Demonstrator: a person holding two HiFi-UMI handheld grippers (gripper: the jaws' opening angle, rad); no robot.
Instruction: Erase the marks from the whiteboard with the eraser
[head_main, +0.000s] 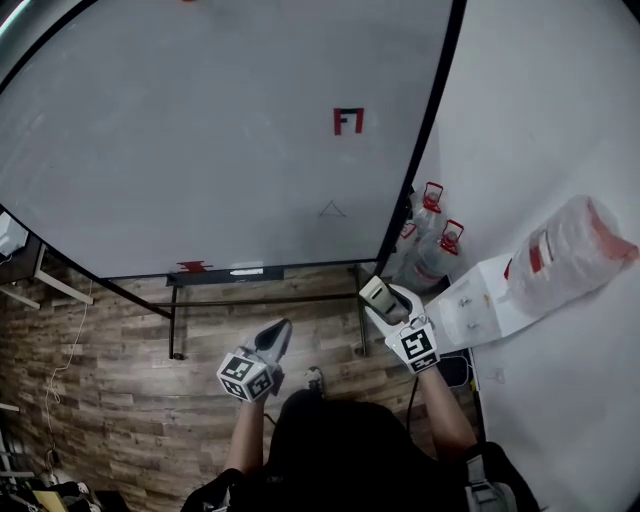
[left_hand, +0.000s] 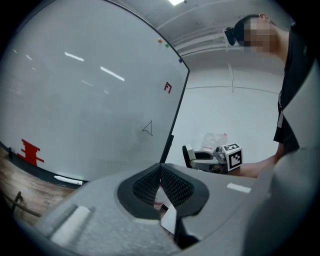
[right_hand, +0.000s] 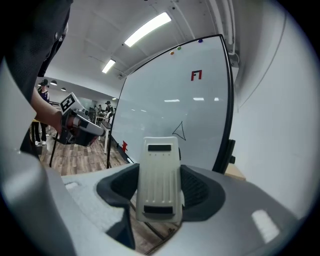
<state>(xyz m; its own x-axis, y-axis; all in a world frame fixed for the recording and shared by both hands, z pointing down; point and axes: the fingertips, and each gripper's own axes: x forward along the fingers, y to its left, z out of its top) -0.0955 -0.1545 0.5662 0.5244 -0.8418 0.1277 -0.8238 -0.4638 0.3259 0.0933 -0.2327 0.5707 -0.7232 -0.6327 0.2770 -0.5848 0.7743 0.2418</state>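
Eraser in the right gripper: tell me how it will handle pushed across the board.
The eraser looks like a rigid ribbed plastic shell, so probably stiff and light. Flat sides sit squarely between the jaws, so it likely won't roll, though smooth plastic might slip under pressure.

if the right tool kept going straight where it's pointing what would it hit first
Probably the big white whiteboard, near the small black triangle outline by its right edge. The right tool is shut on the cream plastic eraser, whose front end would touch first; the gap is hard to judge.
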